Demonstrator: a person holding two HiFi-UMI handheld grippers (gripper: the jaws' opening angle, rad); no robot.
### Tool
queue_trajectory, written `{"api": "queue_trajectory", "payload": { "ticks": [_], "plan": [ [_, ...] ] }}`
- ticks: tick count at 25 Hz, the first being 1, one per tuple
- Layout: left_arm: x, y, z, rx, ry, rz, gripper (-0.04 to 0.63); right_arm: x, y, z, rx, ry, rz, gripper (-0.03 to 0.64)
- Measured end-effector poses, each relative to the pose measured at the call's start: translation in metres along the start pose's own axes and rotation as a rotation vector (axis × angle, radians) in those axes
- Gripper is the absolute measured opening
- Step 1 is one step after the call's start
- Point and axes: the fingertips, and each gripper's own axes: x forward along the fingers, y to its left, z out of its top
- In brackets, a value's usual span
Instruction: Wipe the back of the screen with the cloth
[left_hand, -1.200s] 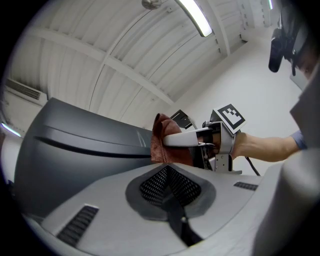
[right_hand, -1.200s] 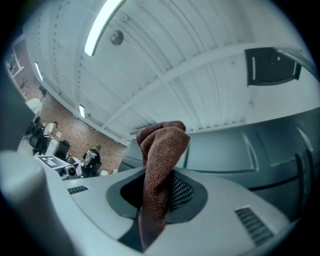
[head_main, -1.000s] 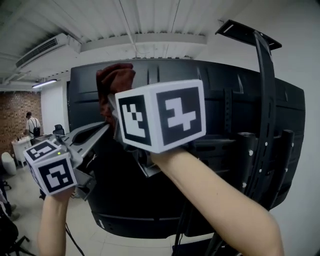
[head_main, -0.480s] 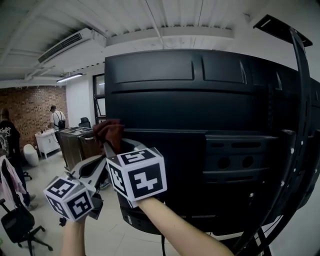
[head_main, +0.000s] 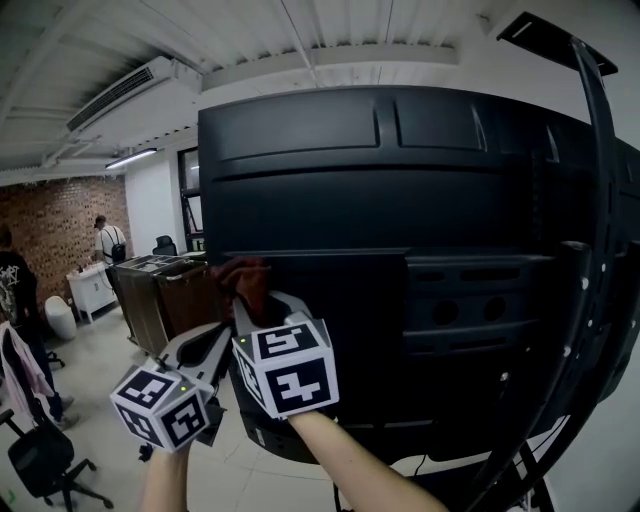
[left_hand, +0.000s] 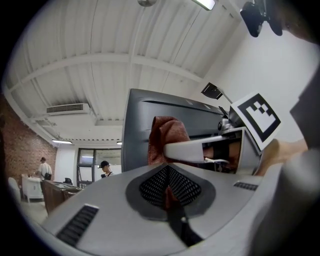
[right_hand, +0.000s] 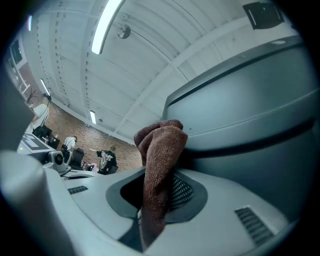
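White-ceilinged office; right gripper (right_hand: 152, 210) pinches brown terry cloth (right_hand: 160, 150) at black plastic screen back's (head_main: 400, 200) 8 o'clock; left gripper (left_hand: 170, 195) jaws pressed together.

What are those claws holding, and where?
The right gripper pinches the brown cloth by its lower end; the left gripper looks shut and empty.

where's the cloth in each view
Head view: cloth left of centre, against the screen back.
Left gripper view: cloth at centre, before the screen back.
Right gripper view: cloth at centre, clamped in the right gripper.
Shared landmark: the black screen back.
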Motion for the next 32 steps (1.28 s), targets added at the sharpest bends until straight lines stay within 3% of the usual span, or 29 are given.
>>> {"api": "queue_trajectory", "payload": {
  "ticks": [12, 16, 23, 28, 32],
  "plan": [
    [0.045, -0.089, 0.009, -0.012, -0.065, -0.197, 0.012, -0.089, -0.082, -0.005, 0.001, -0.055, -0.279, 0.069],
    [0.052, -0.103, 0.007, -0.018, -0.065, -0.231, 0.012, -0.096, -0.087, -0.012, -0.033, -0.038, -0.318, 0.069],
    [0.043, -0.099, 0.005, 0.0, -0.07, -0.22, 0.012, -0.097, -0.072, -0.004, -0.082, -0.074, -0.287, 0.069],
    [0.008, -0.072, -0.017, 0.07, -0.034, -0.113, 0.012, -0.092, -0.018, 0.001, -0.11, -0.156, -0.148, 0.069],
    [-0.014, -0.046, -0.041, 0.067, 0.012, -0.02, 0.012, -0.071, 0.008, -0.026, -0.072, -0.13, -0.07, 0.07]
  ]
}}
